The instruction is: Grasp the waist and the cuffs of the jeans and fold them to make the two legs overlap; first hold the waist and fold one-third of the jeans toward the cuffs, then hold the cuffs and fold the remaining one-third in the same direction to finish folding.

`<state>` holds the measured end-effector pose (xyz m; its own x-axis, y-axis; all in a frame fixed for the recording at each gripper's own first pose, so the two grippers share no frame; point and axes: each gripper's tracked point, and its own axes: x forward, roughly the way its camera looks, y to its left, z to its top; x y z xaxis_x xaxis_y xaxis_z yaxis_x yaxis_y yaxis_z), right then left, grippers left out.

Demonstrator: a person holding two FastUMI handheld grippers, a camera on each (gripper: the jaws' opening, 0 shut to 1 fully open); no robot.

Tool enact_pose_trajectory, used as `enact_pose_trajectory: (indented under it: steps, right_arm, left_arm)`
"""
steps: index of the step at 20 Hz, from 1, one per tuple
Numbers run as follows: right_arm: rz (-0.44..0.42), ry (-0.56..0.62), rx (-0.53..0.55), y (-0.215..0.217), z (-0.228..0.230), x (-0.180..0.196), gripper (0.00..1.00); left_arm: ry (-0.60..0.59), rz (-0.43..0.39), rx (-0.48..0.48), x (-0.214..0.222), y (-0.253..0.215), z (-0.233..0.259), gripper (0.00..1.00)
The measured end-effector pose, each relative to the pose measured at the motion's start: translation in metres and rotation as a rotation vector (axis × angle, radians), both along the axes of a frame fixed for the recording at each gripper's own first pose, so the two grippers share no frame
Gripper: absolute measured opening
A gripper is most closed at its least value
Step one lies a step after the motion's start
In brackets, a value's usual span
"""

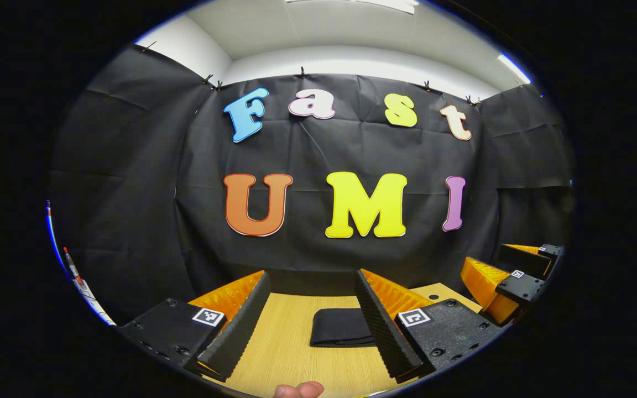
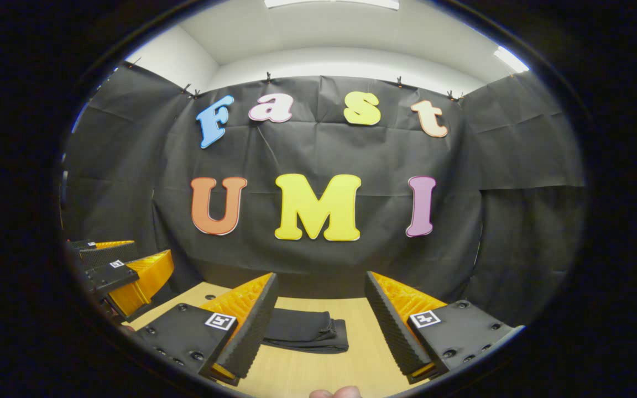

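- Jeans [image 1: 343, 327] are lying on the wooden table [image 1: 291, 354] as a dark, compact, squared-off bundle, near the far edge by the black cloth wall [image 1: 318, 155]. In the right gripper view the same bundle [image 2: 304, 330] is showing stacked layers and a thick rolled edge on its right end.
- Judging by that shape, the folding is looking done or nearly done; can't tell waist from cuffs in the bundle.
- Handling guess: denim is soft but fairly heavy and thick, so it's going to sag if lifted by one corner. Not fragile, not slippery; ribbed pads should be biting well on it.
- Where to grip, if any tidy-up is needed: pinch the whole stack at the thick edge, one gripper at each end of it, so the layers are moving together instead of peeling apart.
- Left gripper [image 1: 312, 320] is hanging above the table with jaws spread wide, holding nothing; the jeans are sitting beyond and between its fingers, apart from them.
- Right gripper [image 2: 321, 323] is likewise gaping and empty, well short of the bundle, which is lying just past its left finger.
- Each view is also catching the other gripper off to the side: right one [image 1: 509, 282], left one [image 2: 122, 273].
- Fingertip [image 1: 299, 389] of the person is poking in at the bottom edge.
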<state>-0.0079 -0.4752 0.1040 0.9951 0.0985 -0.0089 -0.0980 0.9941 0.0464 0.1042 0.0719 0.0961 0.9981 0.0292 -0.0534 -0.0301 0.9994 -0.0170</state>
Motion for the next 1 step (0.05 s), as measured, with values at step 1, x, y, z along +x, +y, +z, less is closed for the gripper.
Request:
enact_pose_trajectory:
  steps: [1]
  right_arm:
    - [0.003,-0.005,-0.001,0.0015,0.0027,0.0008,0.98]
  left_arm:
    - [-0.004,0.003,-0.001,0.0007,0.0012,0.0005,0.98]
